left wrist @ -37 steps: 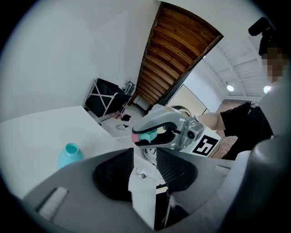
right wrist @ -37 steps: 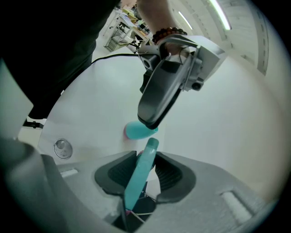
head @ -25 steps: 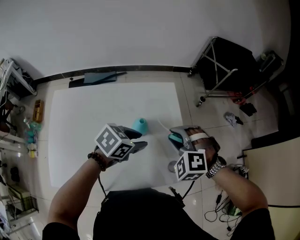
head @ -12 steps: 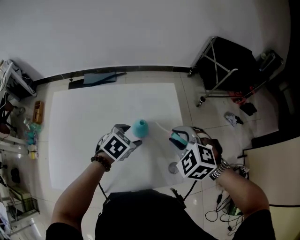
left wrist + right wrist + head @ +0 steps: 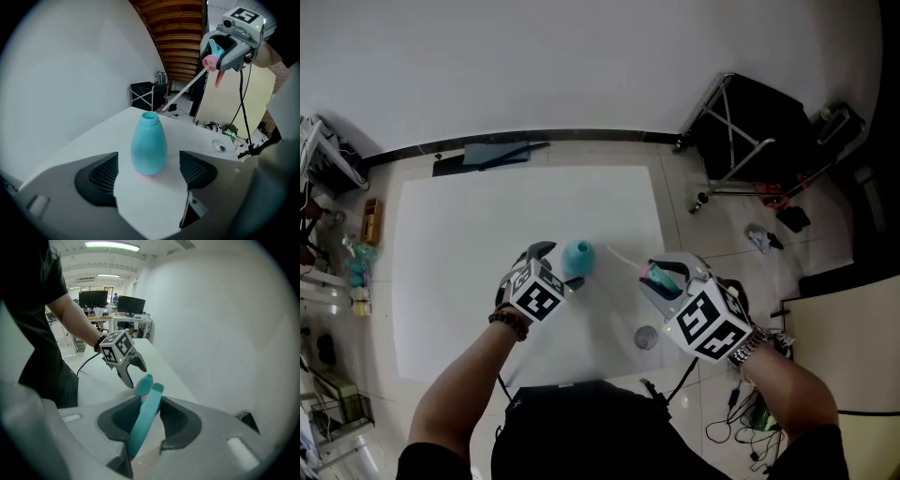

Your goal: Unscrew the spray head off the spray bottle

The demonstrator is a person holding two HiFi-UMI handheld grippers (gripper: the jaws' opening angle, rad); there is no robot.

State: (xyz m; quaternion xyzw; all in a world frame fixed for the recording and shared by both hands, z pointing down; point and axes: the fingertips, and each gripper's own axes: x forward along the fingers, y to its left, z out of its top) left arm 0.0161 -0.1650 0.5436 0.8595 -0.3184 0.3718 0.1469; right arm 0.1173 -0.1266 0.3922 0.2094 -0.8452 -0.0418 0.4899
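The left tool (image 5: 149,172) is being held wide open. Its jaws have just been opening, and its pads (image 5: 103,178) are not touching anything. The teal bottle (image 5: 149,145) is standing upright on the white table (image 5: 469,244) in the gap between the jaws, with its neck open and uncapped.

The right tool (image 5: 150,417) is being held closed on the teal spray head (image 5: 142,425), which is being gripped by its trigger. The head is being carried above the table, apart from the bottle. Its pink nozzle (image 5: 210,61) is being pointed outward, and its thin white tube (image 5: 185,91) is trailing down toward the bottle's neck.

The head is judged to be off already, so parting the two pieces cleanly appears to be the step in hand. It is likely being done best if the left tool is drawn straight back, so neither pad is brushing the light bottle and tipping it. The right tool's grip is best kept firm until the tube's end is well away from the neck. The head is then best laid on a bare part of the table.
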